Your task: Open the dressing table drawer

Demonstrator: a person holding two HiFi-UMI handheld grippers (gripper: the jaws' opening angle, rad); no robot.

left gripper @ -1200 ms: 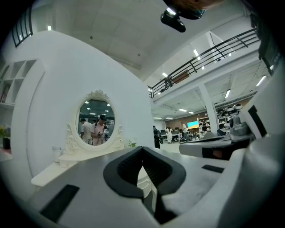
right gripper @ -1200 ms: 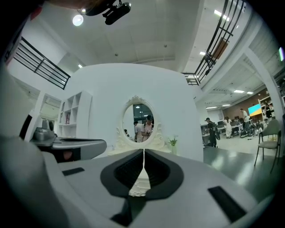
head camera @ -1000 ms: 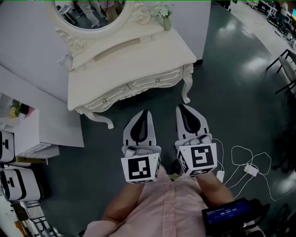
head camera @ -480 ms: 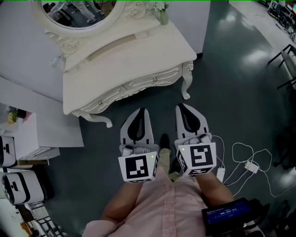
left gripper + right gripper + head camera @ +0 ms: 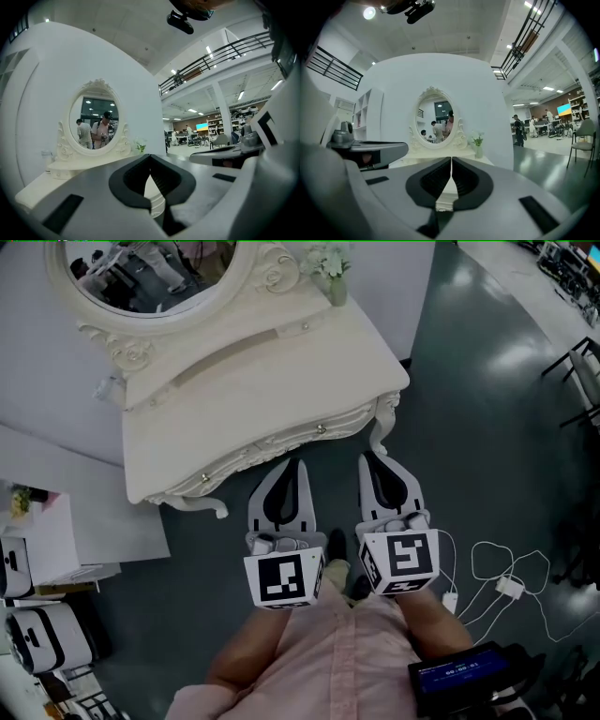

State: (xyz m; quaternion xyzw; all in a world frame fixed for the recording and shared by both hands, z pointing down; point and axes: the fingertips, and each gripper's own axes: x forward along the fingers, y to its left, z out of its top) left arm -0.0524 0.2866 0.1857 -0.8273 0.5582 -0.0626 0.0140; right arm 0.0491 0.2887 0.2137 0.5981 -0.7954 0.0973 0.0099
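The dressing table (image 5: 281,362) stood straight ahead of both claws, its top tilted across the head view, and the drawer (image 5: 305,435) sat in the carved front apron facing the person. The drawer's long axis ran along that front edge, crosswise to the way the claws pointed. Its small knob (image 5: 322,429) lay just beyond the tips, ahead of the gap between the two claws and about equally near either, perhaps slightly nearer the left. A second knob (image 5: 204,476) showed farther along the table's front, off to the left. The left claw (image 5: 297,465) had its jaws together at the tips with nothing between them, and the right claw (image 5: 366,457) was likewise closed and empty. Each pointed roughly level at the table's front and neither touched it. Nothing stood between the claws and the knob. The table's curved leg (image 5: 382,427) was just right of the drawer, close to the right claw's line. At the back of the table rose the oval mirror (image 5: 159,268) and a small vase (image 5: 336,282). Away from the table, loose cables (image 5: 506,577) trailed on the dark floor (image 5: 487,427) to the person's right, clear of the reach.
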